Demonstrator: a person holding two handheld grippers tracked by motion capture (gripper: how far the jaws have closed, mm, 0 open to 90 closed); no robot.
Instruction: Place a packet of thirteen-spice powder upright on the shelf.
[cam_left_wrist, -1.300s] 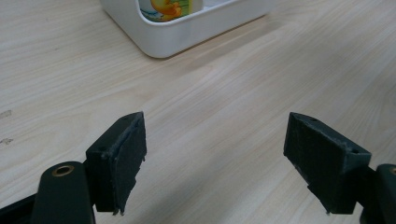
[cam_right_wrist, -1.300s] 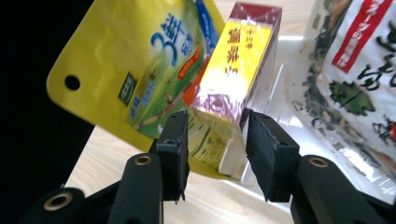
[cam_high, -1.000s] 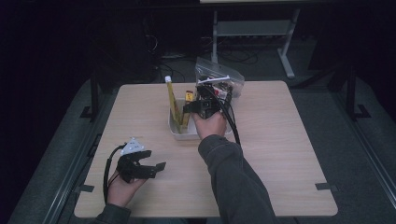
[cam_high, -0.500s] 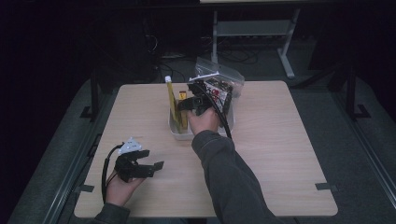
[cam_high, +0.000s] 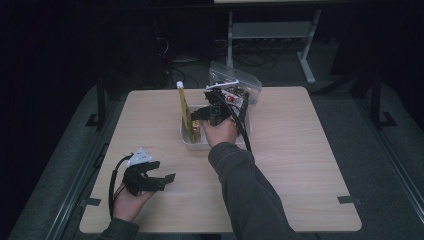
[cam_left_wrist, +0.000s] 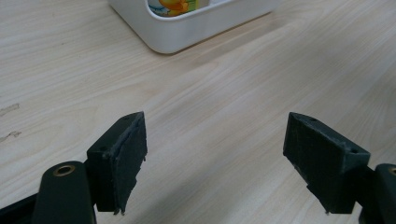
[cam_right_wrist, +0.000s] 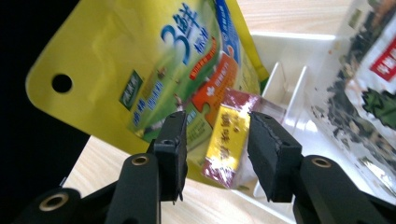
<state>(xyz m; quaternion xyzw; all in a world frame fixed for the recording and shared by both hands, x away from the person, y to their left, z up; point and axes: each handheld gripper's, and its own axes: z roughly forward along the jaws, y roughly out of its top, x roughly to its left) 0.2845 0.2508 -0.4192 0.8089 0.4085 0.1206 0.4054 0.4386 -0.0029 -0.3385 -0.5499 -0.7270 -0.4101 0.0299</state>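
Hovering over the white bin (cam_high: 192, 142), my right gripper (cam_right_wrist: 217, 149) has its jaws partly apart on either side of a small yellow-and-red packet (cam_right_wrist: 227, 140); they have just been opening a little, and I see gaps between the pads and the wrapper, so I judge it straddled rather than clamped. The packet stands slightly tilted at the near edge of the bin, leaning by a large yellow pouch (cam_right_wrist: 154, 70) that rises upright on one side. A clear bag of dark leaves (cam_right_wrist: 369, 79) lies on the other side, past the bin's white dividers (cam_right_wrist: 289, 88).

In the high view the right gripper (cam_high: 216, 111) sits at the middle of the desk (cam_high: 300, 170), over the bin, with the yellow pouch (cam_high: 184, 107) just beside it. My left gripper (cam_left_wrist: 215, 158) rests near the front left of the desk, jaws wide apart with bare wood between them, and the bin's corner (cam_left_wrist: 187, 32) is farther off.

To do this well, I think I should centre the packet between the pads, close on its flat faces rather than its crinkled seam, and lift straight up so the wrapper does not snag the pouch or tip it over. The foil looks slippery, so a firm, square squeeze matters.
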